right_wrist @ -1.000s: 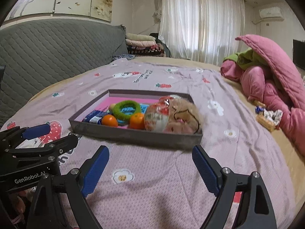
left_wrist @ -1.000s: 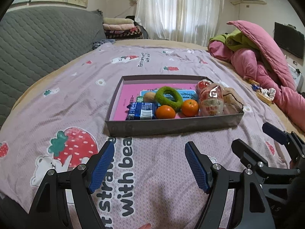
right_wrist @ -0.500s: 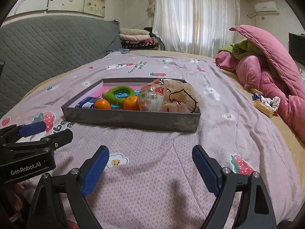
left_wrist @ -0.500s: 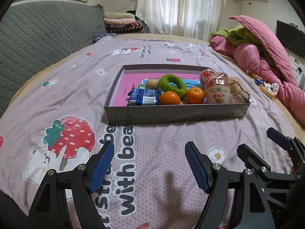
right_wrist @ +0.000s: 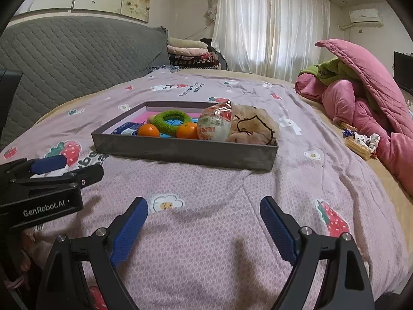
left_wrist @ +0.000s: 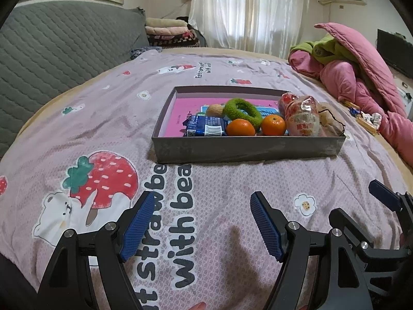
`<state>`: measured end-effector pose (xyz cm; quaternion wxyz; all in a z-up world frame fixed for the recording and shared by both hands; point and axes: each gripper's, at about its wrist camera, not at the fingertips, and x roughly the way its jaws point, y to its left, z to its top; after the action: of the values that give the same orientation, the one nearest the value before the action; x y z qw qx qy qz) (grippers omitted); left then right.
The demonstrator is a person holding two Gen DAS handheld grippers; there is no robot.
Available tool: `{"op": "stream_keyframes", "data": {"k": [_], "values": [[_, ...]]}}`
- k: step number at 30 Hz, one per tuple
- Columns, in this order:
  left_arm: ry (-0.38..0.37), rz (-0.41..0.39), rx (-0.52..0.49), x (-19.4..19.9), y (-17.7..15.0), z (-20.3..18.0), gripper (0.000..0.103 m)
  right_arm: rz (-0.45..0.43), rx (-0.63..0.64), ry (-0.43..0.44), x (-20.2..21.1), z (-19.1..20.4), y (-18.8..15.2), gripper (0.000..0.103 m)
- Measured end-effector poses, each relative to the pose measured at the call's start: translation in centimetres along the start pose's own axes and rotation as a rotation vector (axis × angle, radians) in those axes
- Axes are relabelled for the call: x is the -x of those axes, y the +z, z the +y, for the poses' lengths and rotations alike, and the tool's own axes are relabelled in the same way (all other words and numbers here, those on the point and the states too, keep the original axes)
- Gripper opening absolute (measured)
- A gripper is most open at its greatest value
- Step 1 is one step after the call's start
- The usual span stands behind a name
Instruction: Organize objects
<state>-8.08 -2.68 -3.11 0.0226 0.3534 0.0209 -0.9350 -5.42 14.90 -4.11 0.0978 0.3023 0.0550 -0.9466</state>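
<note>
Left gripper [left_wrist: 201, 222] and right gripper [right_wrist: 204, 227] both gaping, empty, over the bedspread [left_wrist: 219, 186]. Ahead of both: grey tray [left_wrist: 247, 149] holding two oranges [left_wrist: 240, 127], green ring [left_wrist: 242, 109], blue packet [left_wrist: 204, 126], wrapped snack [left_wrist: 302, 121].

A: Where does the tray [left_wrist: 247, 149] sit?

B: On the bedspread [left_wrist: 108, 118], ahead of both grippers, apart from them.

A: And inside it?

B: Along the near wall, left to right: a snack packet [left_wrist: 206, 126], two oranges [left_wrist: 240, 127], then a wrapped bun [left_wrist: 302, 121]. A ring [left_wrist: 241, 111] lies just behind the oranges. A cloth pouch [right_wrist: 254, 126] fills the right end.

A: Around it?

B: A heaped quilt [left_wrist: 361, 77] lies far right; folded blankets [right_wrist: 191, 51] are stacked behind.
</note>
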Motion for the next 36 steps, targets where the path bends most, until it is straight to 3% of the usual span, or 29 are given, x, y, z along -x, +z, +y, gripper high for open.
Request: {"op": "stream_keyframes", "data": {"k": [36], "values": [[-0.023,0.024,-0.033,-0.8,-2.1,-0.5,0.078,0.038,-0.001,-0.007,-1.3,0.0,-1.3,0.088]]}}
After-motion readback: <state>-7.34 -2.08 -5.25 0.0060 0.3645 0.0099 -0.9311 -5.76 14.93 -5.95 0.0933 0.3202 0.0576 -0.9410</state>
